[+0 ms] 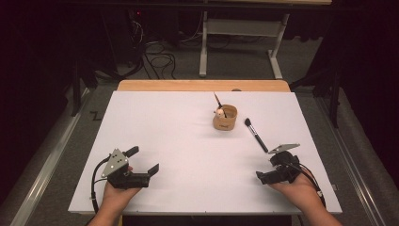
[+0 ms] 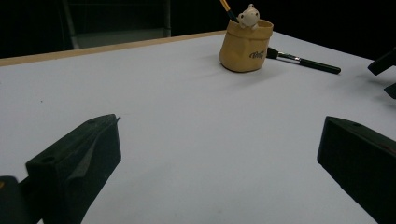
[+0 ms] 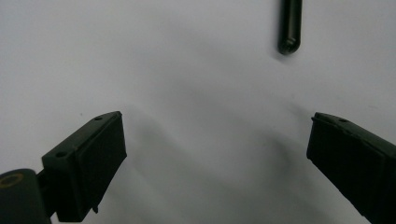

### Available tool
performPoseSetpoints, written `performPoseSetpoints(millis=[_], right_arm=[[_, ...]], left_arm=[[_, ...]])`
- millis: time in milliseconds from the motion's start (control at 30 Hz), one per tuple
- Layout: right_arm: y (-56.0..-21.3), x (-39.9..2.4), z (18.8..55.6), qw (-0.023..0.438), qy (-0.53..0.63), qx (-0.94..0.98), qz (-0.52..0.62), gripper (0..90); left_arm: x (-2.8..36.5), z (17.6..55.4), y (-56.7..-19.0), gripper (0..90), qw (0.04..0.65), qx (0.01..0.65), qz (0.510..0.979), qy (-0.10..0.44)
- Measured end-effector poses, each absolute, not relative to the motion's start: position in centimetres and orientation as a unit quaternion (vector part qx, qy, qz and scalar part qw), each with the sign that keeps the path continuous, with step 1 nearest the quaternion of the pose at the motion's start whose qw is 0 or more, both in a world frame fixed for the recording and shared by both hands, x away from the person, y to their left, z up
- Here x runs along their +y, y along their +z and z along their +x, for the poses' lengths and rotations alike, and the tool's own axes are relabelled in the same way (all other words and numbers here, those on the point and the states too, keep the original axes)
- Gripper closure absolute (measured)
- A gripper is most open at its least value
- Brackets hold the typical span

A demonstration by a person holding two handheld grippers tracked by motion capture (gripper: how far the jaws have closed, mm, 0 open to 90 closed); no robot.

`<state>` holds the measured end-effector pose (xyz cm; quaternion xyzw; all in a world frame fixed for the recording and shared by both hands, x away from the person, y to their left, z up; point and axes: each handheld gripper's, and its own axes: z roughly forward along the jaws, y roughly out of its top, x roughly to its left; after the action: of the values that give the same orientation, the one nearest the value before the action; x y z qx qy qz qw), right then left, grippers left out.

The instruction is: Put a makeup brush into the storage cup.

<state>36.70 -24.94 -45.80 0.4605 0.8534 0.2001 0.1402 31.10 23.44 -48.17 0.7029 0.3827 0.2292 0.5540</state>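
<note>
Currently both grippers rest low over the near part of the white table (image 1: 155,122), each held in a hand, and neither holds anything. The right gripper (image 1: 275,165) has its jaws spread wide, as the right gripper view confirms with bare table surface between them. The black brush (image 1: 255,135) lies flat just ahead of this gripper, its handle end nearest the jaws and its bristle head pointing away toward the tan cup (image 1: 225,118). In the right gripper view the rounded handle tip (image 3: 289,28) sits forward of the jaws and slightly toward the right one, not yet between them. The left gripper (image 1: 145,160) is likewise spread, with nothing between its jaws; from its own view the cup (image 2: 246,44) stands well ahead and to the right, with the brush (image 2: 303,60) lying beside it on the far side. The cup already holds a pencil-like stick (image 1: 219,101) and a small white figure (image 2: 248,15) at its rim. The step in hand appears to be the approach to the brush, most likely to lift it and stand it in the cup. The next move calls for advancing the right gripper until the handle lies between the jaws, keeping the jaws square across the handle, then closing on it near the tip. A thin round handle may roll on the smooth surface, so closing should be centred and gentle.
</note>
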Motion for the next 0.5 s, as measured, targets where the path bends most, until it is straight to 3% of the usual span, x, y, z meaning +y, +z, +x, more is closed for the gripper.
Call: performPoseSetpoints(millis=[500], right_arm=[[-44.2, -25.1, 38.3, 0.117, 0.172, 0.857, 0.472, 10.9]], left_arm=[[23.5, 31.1, -48.2, 0.6, 0.555, 0.385, 0.702, 0.226]])
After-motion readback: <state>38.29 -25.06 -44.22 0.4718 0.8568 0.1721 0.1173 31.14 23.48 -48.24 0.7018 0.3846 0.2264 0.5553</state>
